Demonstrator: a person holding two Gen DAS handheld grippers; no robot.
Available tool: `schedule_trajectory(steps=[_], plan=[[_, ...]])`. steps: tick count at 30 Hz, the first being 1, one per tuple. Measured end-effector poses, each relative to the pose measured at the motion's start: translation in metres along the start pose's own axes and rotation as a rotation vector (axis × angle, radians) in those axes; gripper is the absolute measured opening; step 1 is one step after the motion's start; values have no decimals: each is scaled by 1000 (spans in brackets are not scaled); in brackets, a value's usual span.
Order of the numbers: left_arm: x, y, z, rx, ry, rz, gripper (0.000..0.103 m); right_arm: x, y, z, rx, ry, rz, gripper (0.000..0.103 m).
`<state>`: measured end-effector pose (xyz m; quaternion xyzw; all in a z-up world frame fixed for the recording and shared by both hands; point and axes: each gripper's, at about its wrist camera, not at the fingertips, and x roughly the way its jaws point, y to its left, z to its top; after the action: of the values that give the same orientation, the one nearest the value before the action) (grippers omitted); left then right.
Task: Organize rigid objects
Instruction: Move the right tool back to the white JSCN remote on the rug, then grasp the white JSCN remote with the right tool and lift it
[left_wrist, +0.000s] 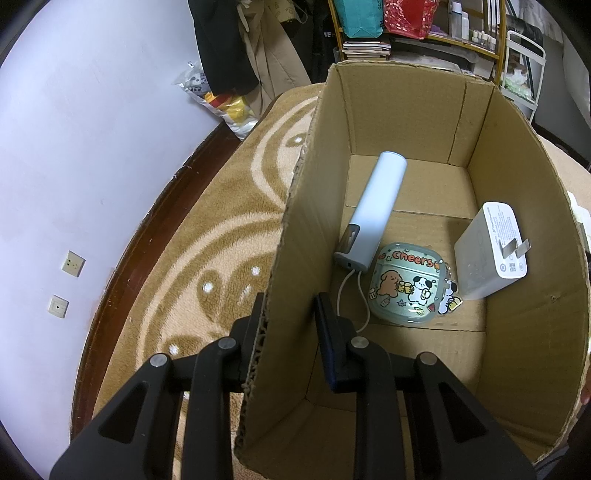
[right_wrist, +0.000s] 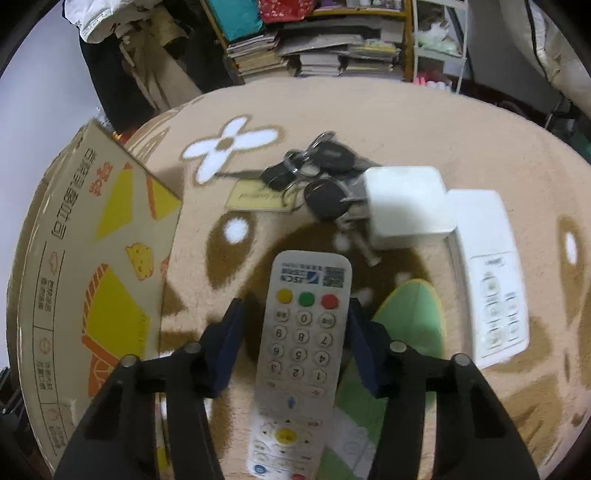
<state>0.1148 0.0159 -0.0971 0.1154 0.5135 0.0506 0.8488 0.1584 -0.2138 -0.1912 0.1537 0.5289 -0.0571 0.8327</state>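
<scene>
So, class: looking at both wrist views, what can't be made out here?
- Left wrist view: the box floor nearest the camera, hidden by the left gripper.
- Right wrist view: the remote, its near end cut off by the frame edge.
- Right wrist view: the keys are blurred, count unclear.

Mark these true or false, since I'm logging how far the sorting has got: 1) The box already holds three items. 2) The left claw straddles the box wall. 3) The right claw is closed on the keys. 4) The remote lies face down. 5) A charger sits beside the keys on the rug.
1) True: a white tube, an earbud case and a charger lie in the box.
2) True: the left claw has one finger on each side of the wall.
3) False: the right claw is open around the remote; the keys lie beyond it.
4) False: its buttons face up.
5) True: a second charger sits against the keys.
</scene>
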Motion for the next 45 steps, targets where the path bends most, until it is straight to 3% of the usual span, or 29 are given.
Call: schedule_trajectory(steps=[8,10,14,35,45], plan=[[0,0,0,0,0,1,24,3,16,-7,-91,-9,-102,57],[0,0,0,1,0,1,24,2,17,-8,-108,-19,-123,48],[0,0,0,2,-1,1,24,-2,24,-9,-162,-45,-144,45],[1,1,0,1,1,-2,24,-88,62,2,-148,-307,33,44],[1,3,-1,-4,1,-8,24,-139,76,7,-125,-407,187,44]])
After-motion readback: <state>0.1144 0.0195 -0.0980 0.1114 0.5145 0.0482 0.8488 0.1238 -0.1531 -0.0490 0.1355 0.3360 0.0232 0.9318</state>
